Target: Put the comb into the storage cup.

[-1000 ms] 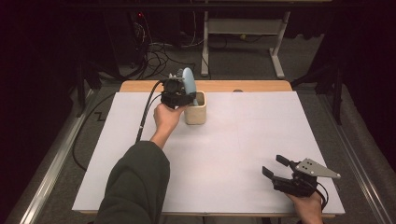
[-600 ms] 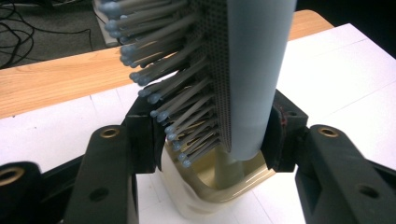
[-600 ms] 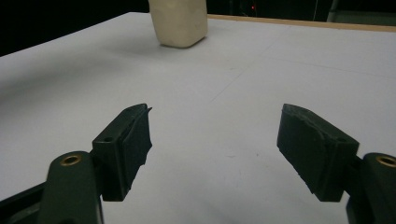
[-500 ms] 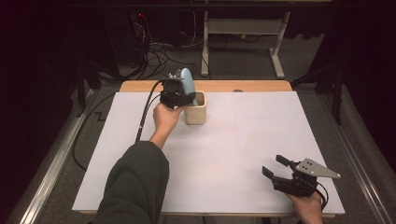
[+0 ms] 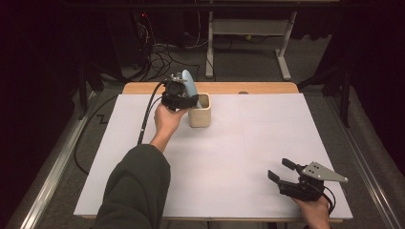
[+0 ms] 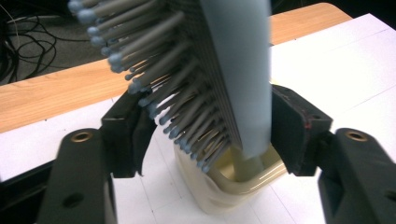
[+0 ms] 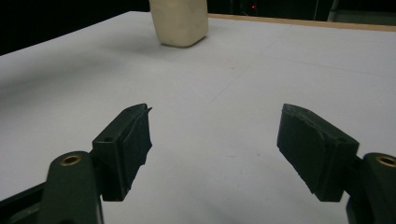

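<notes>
With its handle standing in the cup point(image 6: 233, 186) at the table's far edge, the hairbrush point(image 6: 224, 74) sits between the left gripper point(image 6: 210, 135), whose jaws have just been opening off it, and may tip the cup over if snagged, while the right gripper point(image 7: 215, 149) rests wide open, empty.

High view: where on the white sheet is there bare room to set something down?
Bare sheet runs wide between the cream cup and the right hand-held gripper, and along the far right edge. It is crowded only at the cup, where the left hand-held gripper has just been opening around the blue hairbrush.
</notes>
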`<state>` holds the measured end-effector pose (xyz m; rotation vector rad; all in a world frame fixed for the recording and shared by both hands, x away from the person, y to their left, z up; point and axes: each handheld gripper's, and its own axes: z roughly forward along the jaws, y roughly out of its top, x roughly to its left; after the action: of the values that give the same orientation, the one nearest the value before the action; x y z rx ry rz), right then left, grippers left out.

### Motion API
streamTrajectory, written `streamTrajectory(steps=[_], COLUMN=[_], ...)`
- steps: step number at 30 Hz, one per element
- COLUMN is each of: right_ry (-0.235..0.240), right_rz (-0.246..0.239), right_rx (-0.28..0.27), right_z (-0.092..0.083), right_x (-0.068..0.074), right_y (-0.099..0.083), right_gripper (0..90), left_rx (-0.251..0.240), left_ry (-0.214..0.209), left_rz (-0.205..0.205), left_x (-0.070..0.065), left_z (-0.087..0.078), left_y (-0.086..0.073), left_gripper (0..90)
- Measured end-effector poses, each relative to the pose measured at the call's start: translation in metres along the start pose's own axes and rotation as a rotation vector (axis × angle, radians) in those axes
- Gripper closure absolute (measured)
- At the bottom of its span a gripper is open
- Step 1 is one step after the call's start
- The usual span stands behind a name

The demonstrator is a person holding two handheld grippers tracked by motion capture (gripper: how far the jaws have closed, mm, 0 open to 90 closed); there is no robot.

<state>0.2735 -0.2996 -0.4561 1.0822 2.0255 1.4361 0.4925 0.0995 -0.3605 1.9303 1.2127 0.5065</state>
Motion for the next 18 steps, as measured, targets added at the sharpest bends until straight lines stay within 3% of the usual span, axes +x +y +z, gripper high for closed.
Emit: streamTrajectory(steps=[5,11,18], right_ry=[0.000,0.000,-0.001], right_rz=[0.000,-0.001,-0.002], right_rx=[-0.001,-0.002,-0.001], right_z=[0.000,0.000,0.000], right_x=[0.000,0.000,0.000], right_y=[0.000,0.000,0.000], right_gripper=[26.3,26.3,26.3], left_rx=[0.003,-0.007,-0.013], left_ry=[0.000,-0.005,-0.013], left_rz=[0.006,-0.001,0.018], left_x=[0.002,0.005,0.005], left_z=[-0.001,-0.005,-0.013], left_y=[-0.002,-0.004,-0.004], left_gripper=[29.7,29.4,29.6])
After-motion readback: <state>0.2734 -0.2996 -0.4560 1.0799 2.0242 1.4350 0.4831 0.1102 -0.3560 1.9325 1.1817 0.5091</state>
